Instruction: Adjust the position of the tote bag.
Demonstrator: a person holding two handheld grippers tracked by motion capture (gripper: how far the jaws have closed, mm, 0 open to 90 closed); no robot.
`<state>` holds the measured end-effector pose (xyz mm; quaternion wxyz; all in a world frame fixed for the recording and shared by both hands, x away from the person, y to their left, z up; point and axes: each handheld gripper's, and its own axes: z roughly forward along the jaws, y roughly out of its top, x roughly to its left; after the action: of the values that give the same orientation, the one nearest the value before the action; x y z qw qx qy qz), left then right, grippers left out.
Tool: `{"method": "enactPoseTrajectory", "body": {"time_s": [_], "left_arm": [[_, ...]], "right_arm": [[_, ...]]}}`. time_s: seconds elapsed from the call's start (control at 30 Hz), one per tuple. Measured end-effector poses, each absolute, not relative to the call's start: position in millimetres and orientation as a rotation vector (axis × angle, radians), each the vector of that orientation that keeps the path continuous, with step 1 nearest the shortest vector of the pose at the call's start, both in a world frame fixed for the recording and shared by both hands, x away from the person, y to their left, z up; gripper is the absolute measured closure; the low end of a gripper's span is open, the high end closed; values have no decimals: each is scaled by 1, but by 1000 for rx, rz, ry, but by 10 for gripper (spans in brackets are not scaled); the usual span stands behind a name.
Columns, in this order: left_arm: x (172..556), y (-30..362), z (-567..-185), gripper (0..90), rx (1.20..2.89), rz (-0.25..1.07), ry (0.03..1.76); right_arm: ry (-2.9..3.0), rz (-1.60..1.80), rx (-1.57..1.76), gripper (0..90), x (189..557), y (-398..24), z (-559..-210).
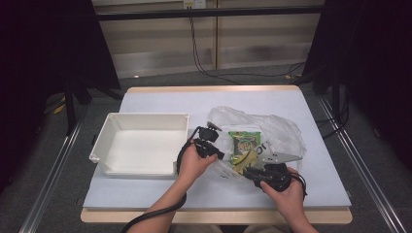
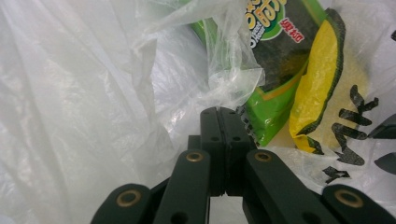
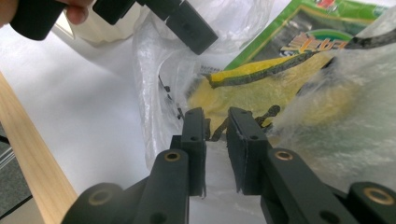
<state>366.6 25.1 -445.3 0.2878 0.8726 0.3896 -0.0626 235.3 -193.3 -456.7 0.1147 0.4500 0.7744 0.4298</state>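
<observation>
A clear plastic bag (image 1: 279, 127) lies crumpled on the white table, holding a green snack packet (image 1: 245, 140) and a yellow sponge (image 1: 244, 158). My left gripper (image 1: 221, 155) is at the bag's left edge. In the left gripper view its jaws (image 2: 219, 111) are pressed together on a fold of the bag (image 2: 84, 93), with the packet (image 2: 275, 60) and sponge (image 2: 322, 79) just beyond. My right gripper (image 1: 247, 171) is at the bag's near side, pointing left. Its jaws (image 3: 217, 121) stand slightly apart over the film (image 3: 154, 93), facing the sponge (image 3: 261, 93).
An empty white bin (image 1: 145, 115) sits left of the bag, close to my left hand. The table's wooden front edge (image 3: 32, 149) runs near my right gripper. Cables and black stands lie on the floor beyond the table.
</observation>
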Motion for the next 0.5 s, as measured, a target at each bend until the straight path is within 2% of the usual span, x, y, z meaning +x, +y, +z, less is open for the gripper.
{"method": "enactPoseTrajectory", "body": {"time_s": [0.3, 0.33, 0.4, 0.43, 0.47, 0.5], "left_arm": [[364, 24, -443, 899, 2294, -194, 1032], [364, 23, -443, 899, 2278, -199, 1034], [364, 23, -442, 899, 2285, -201, 1032], [364, 23, -442, 899, 2285, -201, 1032], [365, 24, -442, 900, 2310, -204, 1003], [365, 24, -442, 899, 2310, -204, 1003]], "right_arm": [[2266, 1241, 1301, 721, 237, -192, -445], [2275, 1226, 1280, 727, 238, -191, -441], [2281, 1233, 1261, 797, 238, -190, -438], [2281, 1233, 1261, 797, 238, -190, -438], [2278, 1236, 1234, 849, 239, -189, -435], [2278, 1236, 1234, 849, 239, -189, -435]]}}
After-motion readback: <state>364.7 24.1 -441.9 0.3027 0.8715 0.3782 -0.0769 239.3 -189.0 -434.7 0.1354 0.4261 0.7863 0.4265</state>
